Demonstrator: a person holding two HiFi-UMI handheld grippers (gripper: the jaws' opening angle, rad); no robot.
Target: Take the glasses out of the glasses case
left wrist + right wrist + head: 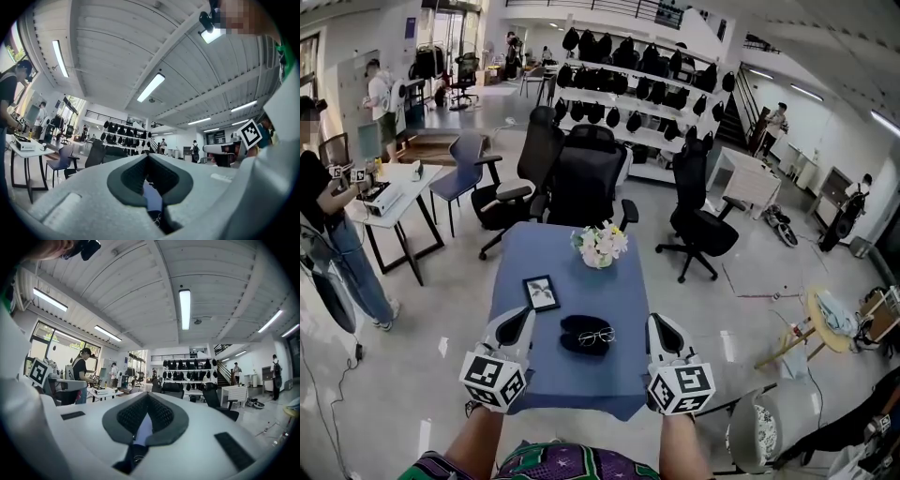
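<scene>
Found left tongs (523, 317) fully closed, tips pressed together, nothing gripped; confirmed the same in the left gripper view, with only a strip of blue desk visible behind the meeting tips; found right tongs (657, 324) likewise closed and empty, tips together; noted both tongs held over the near part of the desk (623, 281), pointed forward, well apart from each other, marker cubes nearest the person. Located glasses case (572, 328), black, flat on the desk between the two tongs, about level with their tips, touched by neither; located glasses (597, 337) lying on the case, toward the right tongs; could not tell whether the case stood open. Observed framed picture (541, 292) just ahead of the left tongs; observed flower bunch (600, 246) farther ahead, between the lines of both tongs; saw black office chairs (584, 178) beyond the far desk edge.
</scene>
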